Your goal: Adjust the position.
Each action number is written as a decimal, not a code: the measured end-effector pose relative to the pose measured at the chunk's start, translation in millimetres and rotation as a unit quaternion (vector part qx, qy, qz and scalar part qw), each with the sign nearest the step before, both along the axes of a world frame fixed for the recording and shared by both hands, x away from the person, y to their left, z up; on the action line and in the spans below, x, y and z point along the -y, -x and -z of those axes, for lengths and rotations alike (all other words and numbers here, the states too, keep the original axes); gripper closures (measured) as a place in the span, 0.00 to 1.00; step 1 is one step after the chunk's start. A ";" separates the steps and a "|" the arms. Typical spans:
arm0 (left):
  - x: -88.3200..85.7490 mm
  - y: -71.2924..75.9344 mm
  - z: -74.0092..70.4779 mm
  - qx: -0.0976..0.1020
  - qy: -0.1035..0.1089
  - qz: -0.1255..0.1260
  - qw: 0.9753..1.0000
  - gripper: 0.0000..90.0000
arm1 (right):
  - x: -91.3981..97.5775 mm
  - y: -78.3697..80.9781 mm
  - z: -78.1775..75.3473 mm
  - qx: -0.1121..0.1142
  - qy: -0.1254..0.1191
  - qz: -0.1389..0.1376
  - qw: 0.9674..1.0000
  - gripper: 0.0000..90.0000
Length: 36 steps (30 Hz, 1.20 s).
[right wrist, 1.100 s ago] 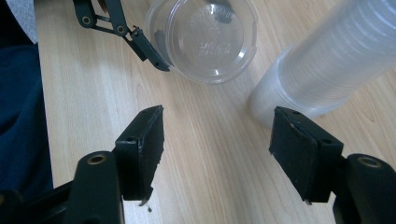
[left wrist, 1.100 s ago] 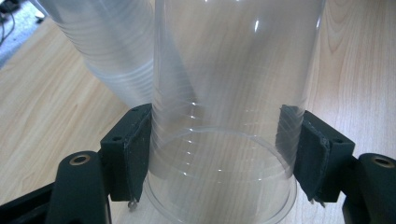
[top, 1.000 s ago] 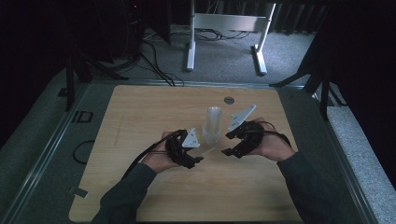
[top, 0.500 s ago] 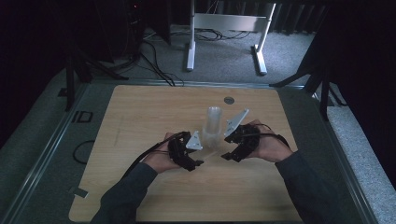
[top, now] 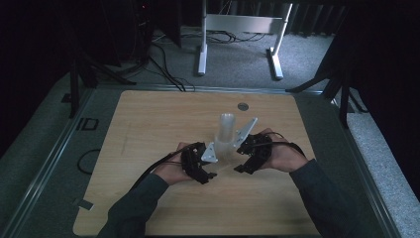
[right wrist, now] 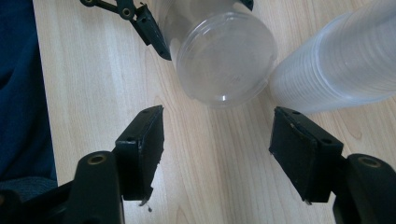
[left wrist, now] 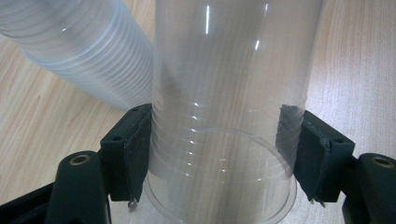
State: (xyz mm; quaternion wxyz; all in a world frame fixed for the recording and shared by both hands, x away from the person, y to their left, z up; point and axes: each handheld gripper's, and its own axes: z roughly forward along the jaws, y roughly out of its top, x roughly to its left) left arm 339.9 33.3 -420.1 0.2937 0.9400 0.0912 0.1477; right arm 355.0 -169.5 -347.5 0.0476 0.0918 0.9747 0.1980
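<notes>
In the left gripper view my left gripper point(left wrist: 219, 140) is shut on a clear plastic cup point(left wrist: 224, 93), one pad pressed against each side of its wall. A tall stack of clear cups point(left wrist: 79, 51) stands just beyond it, up and to the left. My right gripper point(right wrist: 217, 126) is open over bare wood with nothing between its pads. Ahead of it is the held cup point(right wrist: 224, 51), bottom towards me, with the stack point(right wrist: 341, 65) to its right. From above, the left gripper point(top: 200, 166) and right gripper point(top: 247, 158) flank the stack point(top: 226, 130).
The wooden table point(top: 148, 129) has a small round metal disc point(top: 242, 106) near its far edge. A metal rail point(top: 44, 163) runs along the table's left side, and a white frame stand point(top: 237, 29) is on the carpet beyond. Cables trail from both grippers.
My right gripper has edged a little to the left, closer to the cups. The left gripper has kept still with the cup in its jaws.
</notes>
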 end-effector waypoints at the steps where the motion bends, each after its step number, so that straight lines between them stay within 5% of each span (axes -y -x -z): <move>1: 0.4 0.2 0.2 0.000 -0.001 0.000 1.000 0.33 | -0.4 -0.1 0.0 -0.001 0.002 0.000 1.000 0.39; 36: 15.1 7.9 3.1 0.024 -0.024 0.016 0.999 0.33 | -14.2 -6.3 11.1 -0.022 0.007 -0.003 1.000 0.30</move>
